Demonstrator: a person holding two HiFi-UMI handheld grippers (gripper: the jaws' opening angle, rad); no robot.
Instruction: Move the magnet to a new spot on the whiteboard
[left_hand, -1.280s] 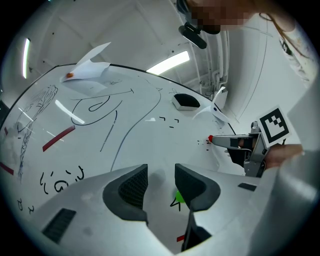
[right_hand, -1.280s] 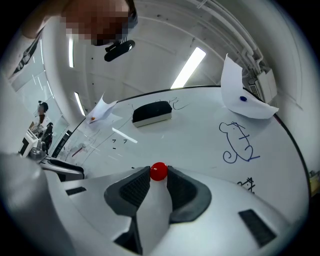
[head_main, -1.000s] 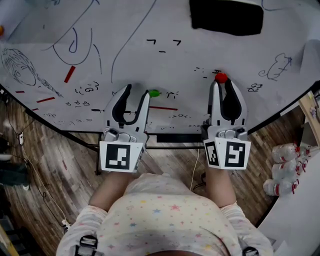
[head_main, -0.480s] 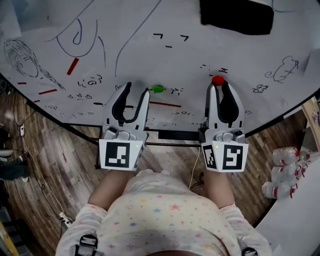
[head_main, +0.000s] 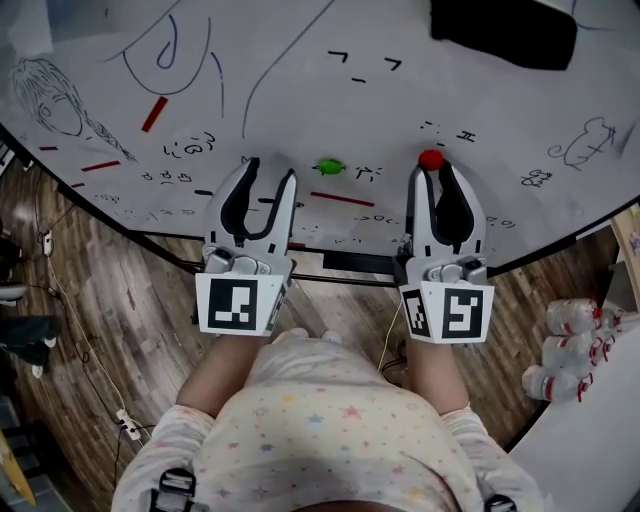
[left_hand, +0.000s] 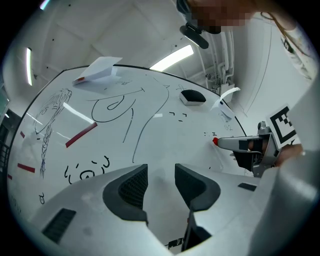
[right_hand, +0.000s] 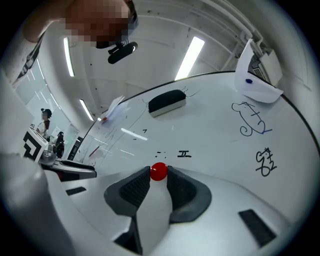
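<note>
magnet (head_main: 431, 158) on whiteboard (head_main: 300, 90) between right tool (head_main: 431, 173) tips, second magnet (head_main: 329, 167) to its left, eraser (head_main: 503, 33) behind

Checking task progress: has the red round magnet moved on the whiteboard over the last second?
Yes. The red round magnet has slid left, closing the gap to the green round magnet on the whiteboard.

No word, brand or number can be read for certain. The whiteboard (head_main: 300, 80) bears only hand-drawn marker scrawl. A mark like a Roman "II" (right_hand: 184, 154) stands just above the red magnet (right_hand: 159, 171), with a few short dashes (head_main: 360, 62) higher up. The small black squiggles (head_main: 185, 148) near its lower edge and a blue scribble (right_hand: 252, 122) are too loose to read. The left gripper (head_main: 270, 170) carries one black-and-white square marker (head_main: 238, 304) on its cube. The right gripper (head_main: 432, 172) shows such coded squares (head_main: 458, 312) on two cube faces.
</note>
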